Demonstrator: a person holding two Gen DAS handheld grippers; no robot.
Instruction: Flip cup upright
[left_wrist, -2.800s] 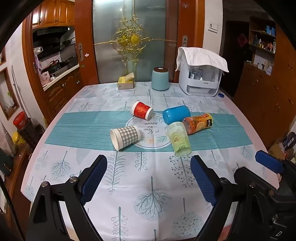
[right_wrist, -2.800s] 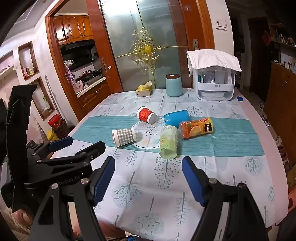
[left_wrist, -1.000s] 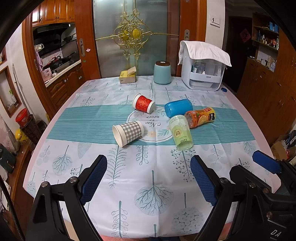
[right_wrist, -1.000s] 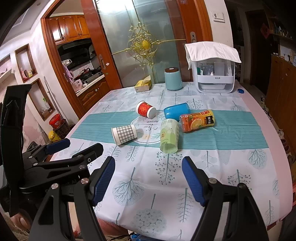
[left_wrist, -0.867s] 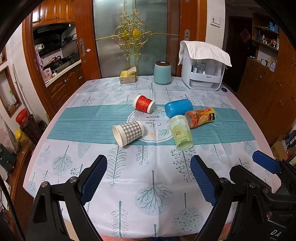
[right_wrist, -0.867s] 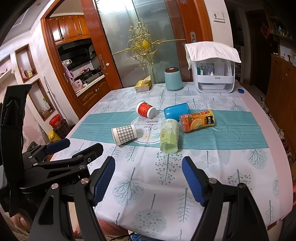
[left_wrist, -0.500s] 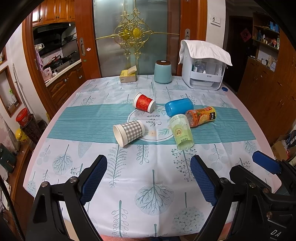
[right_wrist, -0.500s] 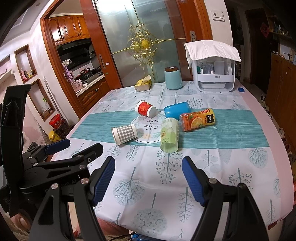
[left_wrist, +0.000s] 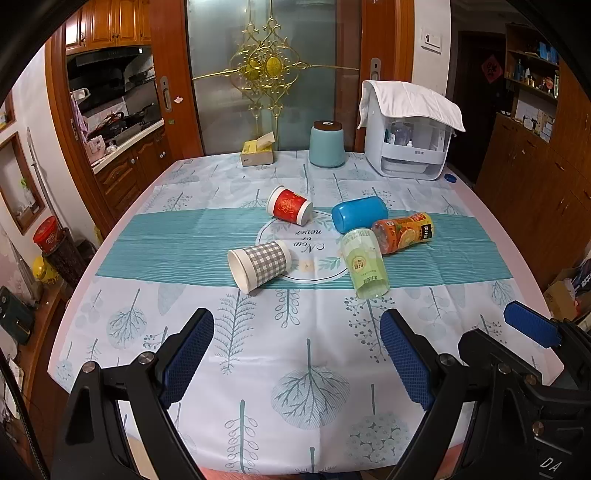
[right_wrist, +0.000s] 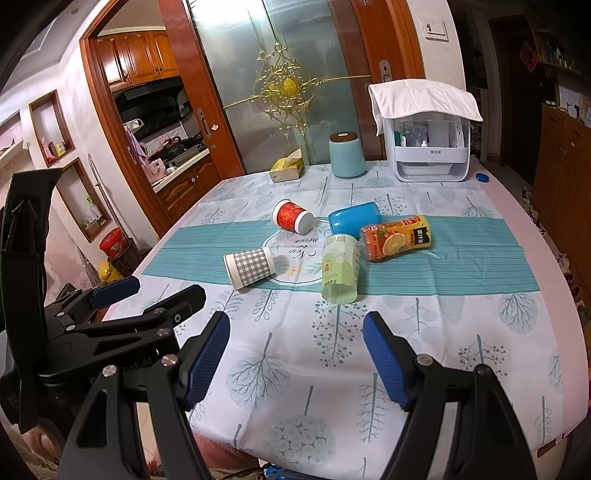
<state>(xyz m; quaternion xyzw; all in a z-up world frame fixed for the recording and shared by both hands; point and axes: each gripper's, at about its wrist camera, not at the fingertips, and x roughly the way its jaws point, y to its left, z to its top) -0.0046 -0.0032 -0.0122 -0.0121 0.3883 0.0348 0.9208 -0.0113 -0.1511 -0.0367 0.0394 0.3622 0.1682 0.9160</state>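
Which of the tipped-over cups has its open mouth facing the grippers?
The grey checked paper cup: its white rim and hollow inside show, while the red cup points its mouth away.

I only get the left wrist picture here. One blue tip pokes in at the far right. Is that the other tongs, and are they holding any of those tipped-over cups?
Observer: Yes, that tip belongs to the right tongs. Their own camera shows both blue fingers spread wide apart with nothing between them.
Visitor: So which cup are they pointed at?
Observer: In that camera the green cup lies on its side straight ahead of the gap between the fingers, wider end toward them.
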